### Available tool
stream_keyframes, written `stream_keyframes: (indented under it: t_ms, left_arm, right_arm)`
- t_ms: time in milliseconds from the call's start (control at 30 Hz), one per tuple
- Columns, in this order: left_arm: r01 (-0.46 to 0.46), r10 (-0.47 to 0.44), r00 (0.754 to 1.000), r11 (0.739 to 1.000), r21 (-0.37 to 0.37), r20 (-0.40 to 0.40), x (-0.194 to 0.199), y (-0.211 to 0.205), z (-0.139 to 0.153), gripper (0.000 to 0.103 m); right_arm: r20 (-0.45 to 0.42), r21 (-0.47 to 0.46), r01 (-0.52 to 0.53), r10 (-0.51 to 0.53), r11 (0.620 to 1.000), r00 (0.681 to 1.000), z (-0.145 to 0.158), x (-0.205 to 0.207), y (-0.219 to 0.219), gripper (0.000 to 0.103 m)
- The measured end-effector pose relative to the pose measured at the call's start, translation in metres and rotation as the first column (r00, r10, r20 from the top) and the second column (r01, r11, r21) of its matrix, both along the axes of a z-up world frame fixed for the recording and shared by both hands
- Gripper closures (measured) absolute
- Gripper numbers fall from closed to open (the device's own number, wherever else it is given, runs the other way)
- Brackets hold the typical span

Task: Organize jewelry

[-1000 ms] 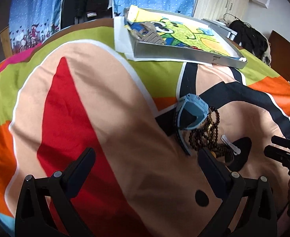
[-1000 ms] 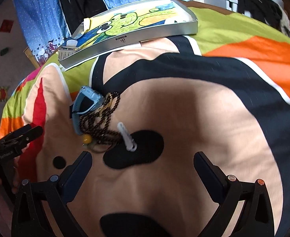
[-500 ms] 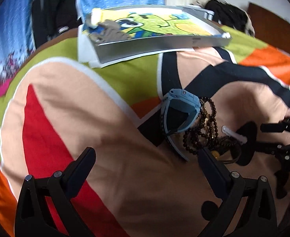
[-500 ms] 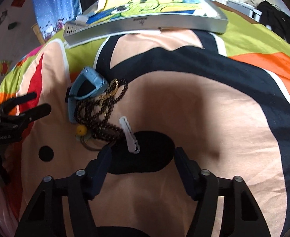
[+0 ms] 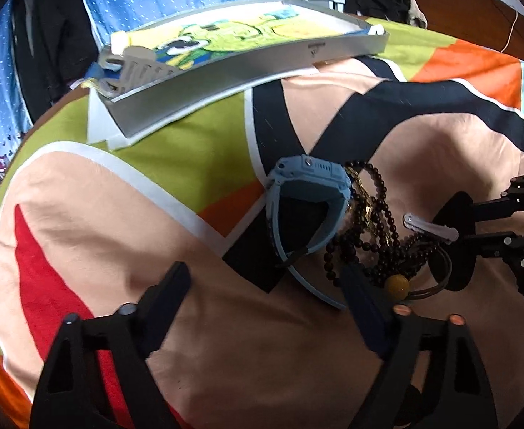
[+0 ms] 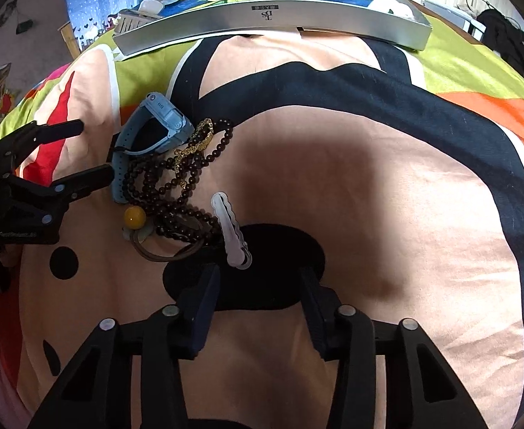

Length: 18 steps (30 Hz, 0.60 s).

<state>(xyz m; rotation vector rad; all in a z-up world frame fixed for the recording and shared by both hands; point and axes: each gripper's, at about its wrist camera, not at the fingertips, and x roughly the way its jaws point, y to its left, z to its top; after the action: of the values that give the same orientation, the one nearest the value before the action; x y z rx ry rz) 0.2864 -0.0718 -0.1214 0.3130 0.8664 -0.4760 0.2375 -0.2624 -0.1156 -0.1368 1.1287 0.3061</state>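
Both tongs had just been closing, holding nothing: the left tongs (image 5: 265, 286) gaped beside the watch (image 5: 308, 196); the right tongs (image 6: 258, 286) half-open before the hair clip (image 6: 231, 230).

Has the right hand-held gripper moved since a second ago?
Yes. The right hand-held gripper came down toward the white hair clip lying still on the bedspread, jaws closing, nothing gripped.

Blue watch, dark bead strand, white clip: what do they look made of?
Blue watch: likely matte plastic case with a rubbery strap; moulded ribs, no glare.
Dark bead strand: probably polished wood or stone; small brown rounds with faint shine.
White clip: translucent glossy plastic, by its milky scalloped edge.
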Motion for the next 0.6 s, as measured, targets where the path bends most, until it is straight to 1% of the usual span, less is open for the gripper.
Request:
stream_keyframes:
  t_ms: [67, 100, 167, 233, 300, 433, 600]
  left_arm:
    - [0.009, -0.009, 1.000, 1.000, -0.004, -0.015, 0.003, -0.001, -0.002, 0.039]
    - [0.010, -0.011, 1.000, 1.000, -0.004, -0.020, 0.005, -0.002, -0.003, 0.042]
    - [0.006, -0.006, 1.000, 1.000, -0.004, -0.025, 0.009, -0.003, -0.004, 0.052]
    - [-0.002, 0.002, 0.999, 1.000, -0.007, -0.033, 0.013, -0.004, -0.006, 0.057]
    - [-0.006, 0.006, 0.999, 1.000, -0.015, -0.045, 0.018, -0.007, -0.007, 0.057]
    - [-0.004, 0.003, 0.999, 1.000, -0.005, -0.047, 0.023, -0.011, -0.008, 0.057]
    - [-0.002, 0.002, 0.999, 1.000, 0.010, -0.040, 0.025, -0.014, -0.009, 0.058]
  right_arm:
    - [0.001, -0.001, -0.007, 0.007, 1.000, 1.000, -0.001, 0.000, -0.001, 0.068]
    - [0.002, -0.001, -0.012, 0.012, 1.000, 1.000, -0.001, 0.001, 0.000, 0.069]
    - [0.006, -0.004, -0.021, 0.021, 1.000, 1.000, -0.001, 0.002, 0.002, 0.070]
    - [0.010, -0.001, -0.028, 0.028, 1.000, 1.000, -0.001, 0.003, 0.004, 0.075]
    - [0.012, -0.002, -0.034, 0.034, 0.999, 0.999, -0.002, 0.005, 0.005, 0.075]
    - [-0.006, 0.006, -0.023, 0.023, 1.000, 1.000, -0.011, 0.010, 0.005, 0.075]
    - [0.015, -0.011, -0.031, 0.031, 0.999, 0.999, -0.012, 0.013, 0.011, 0.075]
